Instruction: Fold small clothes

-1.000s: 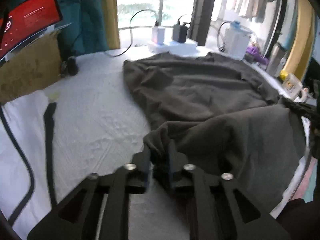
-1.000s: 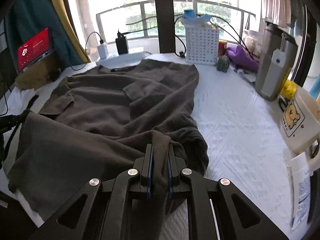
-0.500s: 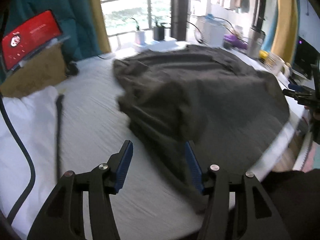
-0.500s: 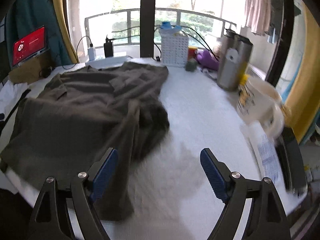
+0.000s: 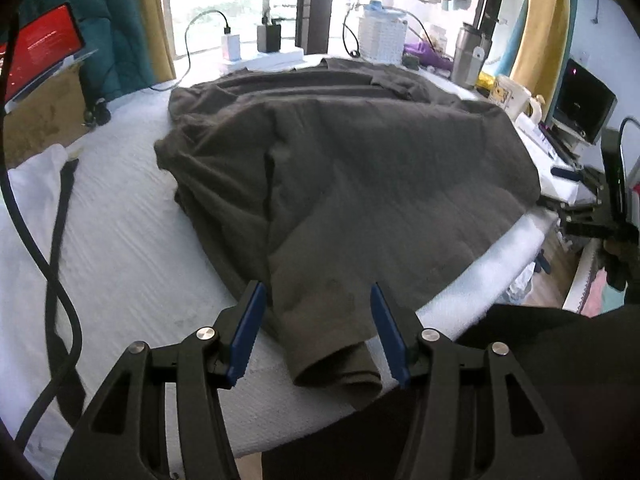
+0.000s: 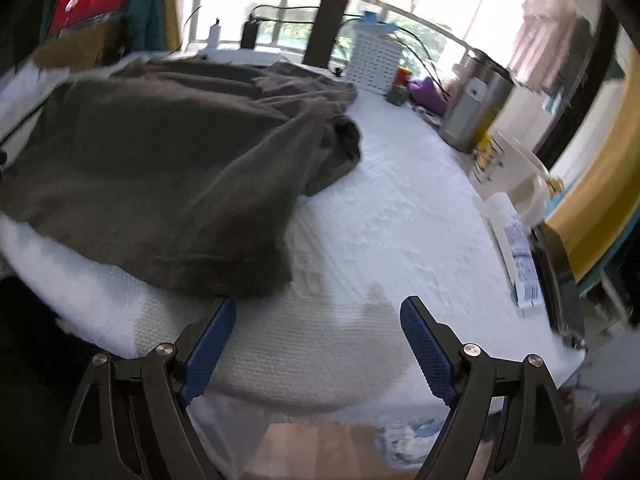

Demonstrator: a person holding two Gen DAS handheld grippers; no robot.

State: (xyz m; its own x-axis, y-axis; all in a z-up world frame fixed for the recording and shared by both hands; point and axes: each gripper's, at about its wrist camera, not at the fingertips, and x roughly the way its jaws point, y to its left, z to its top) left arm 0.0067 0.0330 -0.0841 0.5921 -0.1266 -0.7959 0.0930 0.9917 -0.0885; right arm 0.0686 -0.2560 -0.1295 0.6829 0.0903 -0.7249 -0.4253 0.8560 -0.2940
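A large dark grey-brown cotton shirt (image 5: 360, 168) lies spread and partly folded over a desk covered with a white textured cloth (image 5: 132, 216), and its near edge reaches the front edge of the desk. In the left wrist view, the left gripper (image 5: 316, 332) hangs over that front edge with its blue-padded jaws apart and opening. A rolled corner of the shirt's hem lies between and just below the jaws, but neither pad presses on the cloth. In the right wrist view, the right gripper (image 6: 316, 344) has its jaws spread wide, with only bare white cloth between them. The shirt (image 6: 160, 168) lies to the upper left of these jaws, and its near hem ends just beyond the tip of the left-hand jaw; whether the two touch cannot be told. Along the far side of the desk, by a bright window, stand a white perforated plastic basket (image 6: 374, 62), a tall brushed steel flask (image 6: 472, 108) and a cream mug with a bear print (image 5: 508, 94). A black strap (image 5: 60, 216) runs across the cloth at the left, beside a red-lit laptop screen (image 5: 38, 46).
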